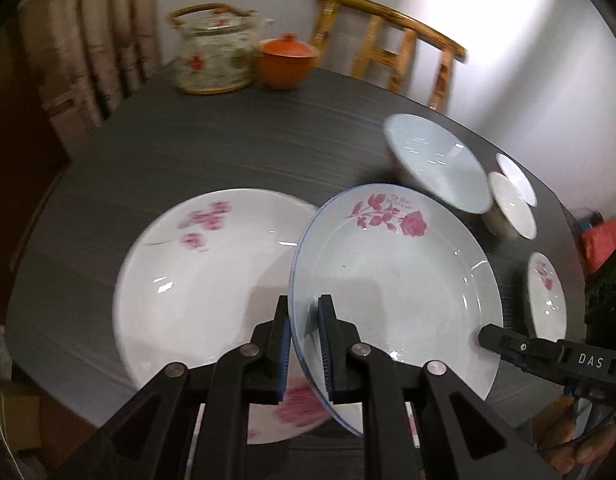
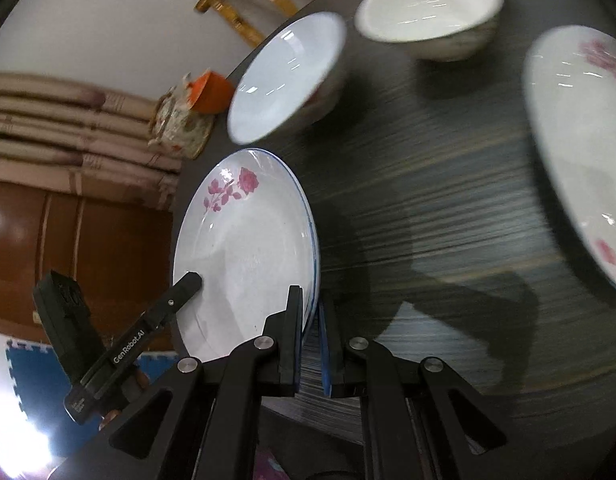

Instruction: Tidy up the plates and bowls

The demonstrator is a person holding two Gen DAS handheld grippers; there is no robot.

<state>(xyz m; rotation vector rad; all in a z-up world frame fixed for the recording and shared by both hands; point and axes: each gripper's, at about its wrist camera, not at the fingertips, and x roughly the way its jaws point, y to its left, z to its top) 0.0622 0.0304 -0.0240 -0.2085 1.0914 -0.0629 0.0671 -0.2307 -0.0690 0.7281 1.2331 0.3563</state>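
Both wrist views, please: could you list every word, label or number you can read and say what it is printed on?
"DAS": white letters on the black right hand-held gripper, seen in the left wrist view.
"GenRobot.AI": white letters on the black left hand-held gripper, seen in the right wrist view.
Small writing beside the rose on the blue-rimmed plate: too blurred to read.

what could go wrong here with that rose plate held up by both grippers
The rose plate hangs tilted above the table, held only at its rim by the left hand-held gripper and the right hand-held gripper; uneven motion could let it slip. Lowered carelessly, it may clip the larger flowered plate beneath its edge.
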